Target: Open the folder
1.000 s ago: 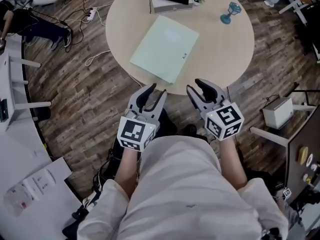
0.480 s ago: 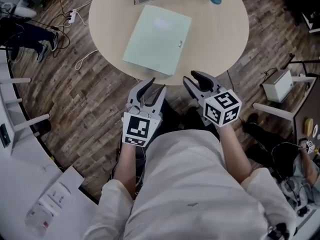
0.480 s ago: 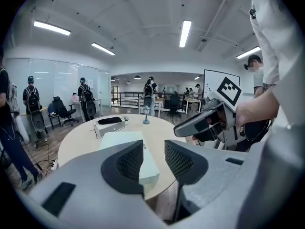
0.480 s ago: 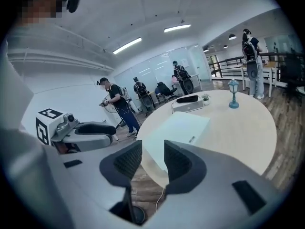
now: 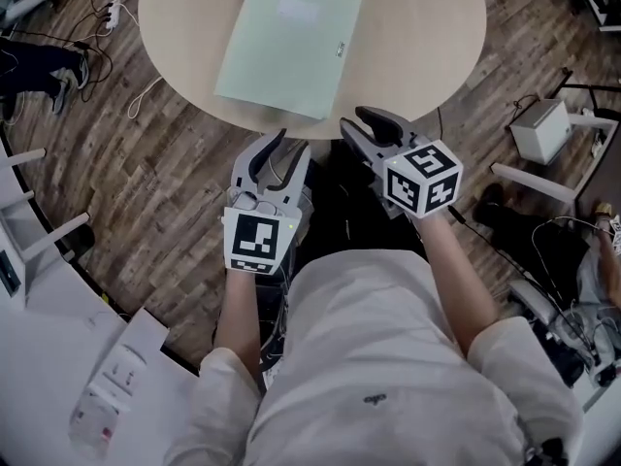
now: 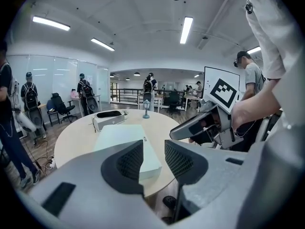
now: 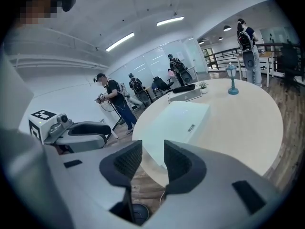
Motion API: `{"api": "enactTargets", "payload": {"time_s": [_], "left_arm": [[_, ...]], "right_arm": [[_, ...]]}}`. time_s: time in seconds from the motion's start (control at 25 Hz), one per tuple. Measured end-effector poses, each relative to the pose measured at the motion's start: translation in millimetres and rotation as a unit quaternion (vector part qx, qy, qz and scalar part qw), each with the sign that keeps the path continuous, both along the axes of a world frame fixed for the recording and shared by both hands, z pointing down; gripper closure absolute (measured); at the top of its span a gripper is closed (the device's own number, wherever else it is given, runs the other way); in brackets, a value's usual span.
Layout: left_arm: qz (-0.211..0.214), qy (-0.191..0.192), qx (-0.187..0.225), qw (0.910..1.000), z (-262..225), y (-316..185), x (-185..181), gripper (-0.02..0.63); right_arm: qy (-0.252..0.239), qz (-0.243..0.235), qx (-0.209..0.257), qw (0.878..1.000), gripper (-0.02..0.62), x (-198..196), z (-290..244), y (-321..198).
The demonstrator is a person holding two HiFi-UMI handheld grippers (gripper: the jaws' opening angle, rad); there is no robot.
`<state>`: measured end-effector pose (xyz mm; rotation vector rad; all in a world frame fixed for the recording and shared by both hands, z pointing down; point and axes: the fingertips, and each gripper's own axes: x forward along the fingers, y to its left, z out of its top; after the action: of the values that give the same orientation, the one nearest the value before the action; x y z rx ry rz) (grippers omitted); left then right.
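No text can be read — the small label (image 5: 341,49) on the folder (image 5: 288,45) is too tiny.

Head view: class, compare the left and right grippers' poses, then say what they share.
The left gripper points nearly straight up the picture; the right gripper slants up-left. The left's marker cube shows one face, the right's several. Both are open, empty, short of the pale green folder.

Open-plan office, shown by desk chairs (image 6: 59,106), glass partitions (image 6: 55,80) and ceiling strip lights (image 6: 186,30)
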<state>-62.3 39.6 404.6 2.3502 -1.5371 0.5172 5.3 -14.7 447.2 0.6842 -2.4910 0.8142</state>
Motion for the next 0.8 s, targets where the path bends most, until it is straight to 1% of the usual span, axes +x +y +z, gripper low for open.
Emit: {"api": "enactTargets", "payload": {"time_s": [0.16,0.56,0.68,0.8], "left_arm": [[0.004,-0.013,-0.004,0.9999,11.6,-3.2,1.8,0.479],[0.033,-0.063,-0.015,0.9974,44.5,-21.1,1.3,0.479],[0.045,-0.066,-0.023,0.9965,58.2,-24.4,7.2,0.479],[0.046,-0.063,-0.03,0.9964,66.6,-29.7,9.1,0.479]], "right_arm": [[-0.001,0.006,-0.012,1.0,0.465,1.1,16.3,-5.6],[-0.004,0.032,-0.05,0.998,0.468,-3.3,60.5,-27.8],[-0.009,0.043,-0.064,0.997,0.469,-2.2,72.6,-34.1],[-0.018,0.052,-0.074,0.996,0.471,-2.9,81.4,-41.3]]}}
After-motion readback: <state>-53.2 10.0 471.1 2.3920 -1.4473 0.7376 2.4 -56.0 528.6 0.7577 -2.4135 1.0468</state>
